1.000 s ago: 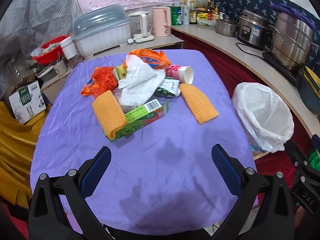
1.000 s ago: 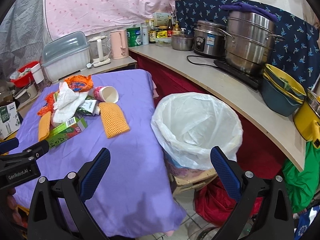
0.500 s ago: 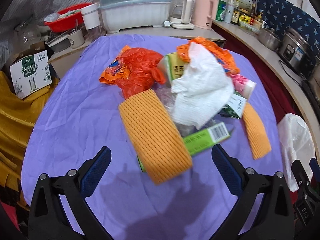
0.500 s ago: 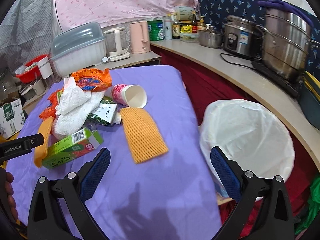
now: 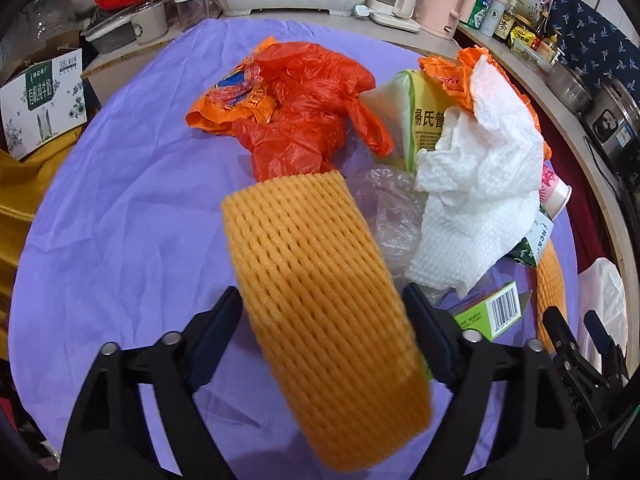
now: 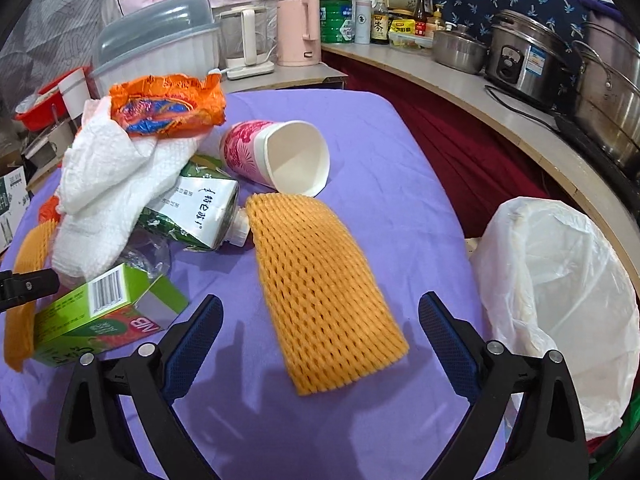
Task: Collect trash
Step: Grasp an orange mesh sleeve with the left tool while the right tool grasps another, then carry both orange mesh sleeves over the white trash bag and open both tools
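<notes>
Trash is piled on a table with a purple cloth (image 6: 400,152). My left gripper (image 5: 322,292) is closing, and an orange foam net sleeve (image 5: 304,240) lies between its fingers, unsqueezed. My right gripper (image 6: 320,300) is wide and starting to close. It hovers over the near end of a second orange foam net (image 6: 312,248), which lies flat. Also in the pile are a red plastic bag (image 5: 296,112), a white paper towel (image 5: 476,184), a green box (image 6: 96,312), a drink carton (image 6: 196,208), a pink paper cup (image 6: 276,156) and an orange snack wrapper (image 6: 168,108).
A bin lined with a white bag (image 6: 560,292) stands off the table's right edge. Behind it, a curved counter (image 6: 520,128) holds steel pots and bottles. A covered dish rack (image 6: 160,52) and kettles stand at the back. A cardboard box (image 5: 40,104) sits at the left.
Both grippers dropped and moved in toward the pile. The left one now straddles the left foam net with its jaws narrower. The right one came up over the right foam net.
</notes>
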Demonstrator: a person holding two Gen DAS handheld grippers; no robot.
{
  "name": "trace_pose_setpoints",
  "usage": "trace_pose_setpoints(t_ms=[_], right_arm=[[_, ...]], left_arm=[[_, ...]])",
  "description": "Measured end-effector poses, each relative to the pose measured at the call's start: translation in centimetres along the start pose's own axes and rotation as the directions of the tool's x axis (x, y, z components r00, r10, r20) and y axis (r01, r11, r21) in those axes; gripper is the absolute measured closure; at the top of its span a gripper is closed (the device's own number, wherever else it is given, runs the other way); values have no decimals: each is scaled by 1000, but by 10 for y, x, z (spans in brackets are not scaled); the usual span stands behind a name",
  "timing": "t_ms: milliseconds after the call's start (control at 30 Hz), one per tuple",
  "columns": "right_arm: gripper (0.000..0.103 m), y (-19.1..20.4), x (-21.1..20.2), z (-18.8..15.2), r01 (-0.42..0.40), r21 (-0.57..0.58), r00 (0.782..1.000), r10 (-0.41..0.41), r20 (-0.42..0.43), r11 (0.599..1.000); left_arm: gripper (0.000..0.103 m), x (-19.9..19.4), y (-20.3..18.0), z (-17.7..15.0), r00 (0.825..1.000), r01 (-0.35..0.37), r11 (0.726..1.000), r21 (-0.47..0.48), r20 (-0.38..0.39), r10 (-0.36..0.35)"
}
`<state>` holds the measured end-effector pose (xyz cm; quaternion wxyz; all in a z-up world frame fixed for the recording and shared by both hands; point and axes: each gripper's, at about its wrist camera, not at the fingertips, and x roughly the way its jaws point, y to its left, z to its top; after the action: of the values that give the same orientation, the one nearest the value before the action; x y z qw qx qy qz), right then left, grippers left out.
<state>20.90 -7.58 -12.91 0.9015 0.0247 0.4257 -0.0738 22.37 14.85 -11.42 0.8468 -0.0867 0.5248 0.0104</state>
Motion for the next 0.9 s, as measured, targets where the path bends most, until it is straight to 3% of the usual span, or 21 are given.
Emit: trace_pose_setpoints(t_ms=[133, 200, 267, 400, 467, 633, 900], right_arm=[[22, 2, 8, -2, -1, -6, 1000, 1, -23, 1000], [38, 0, 12, -3, -4, 0, 999, 4, -45, 1000], [45, -4, 15, -4, -17, 15, 998, 18, -67, 1000], [69, -9, 7, -6, -33, 31, 998, 35, -61, 999], [75, -11, -1, -7, -44, 39, 998, 46, -54, 998], [77, -20, -34, -8, -49, 57, 999, 49, -1, 997], [77, -52, -98, -5, -31, 100, 995, 21, 99, 994]], left_arm=[[50, -1, 2, -3, 1000, 13, 1000, 0, -8, -13], [61, -3, 0, -6, 1000, 19, 1000, 7, -11, -19], [73, -7, 0, -8, 1000, 26, 1000, 15, -14, -25], [79, -21, -2, -11, 1000, 22, 999, 35, 19, -23], [80, -33, -3, -14, 999, 16, 999, 45, 46, -18], [81, -64, -12, -21, 994, 28, 996, 82, 104, -36], [81, -115, -56, -32, 975, 118, 975, 190, 162, -149]])
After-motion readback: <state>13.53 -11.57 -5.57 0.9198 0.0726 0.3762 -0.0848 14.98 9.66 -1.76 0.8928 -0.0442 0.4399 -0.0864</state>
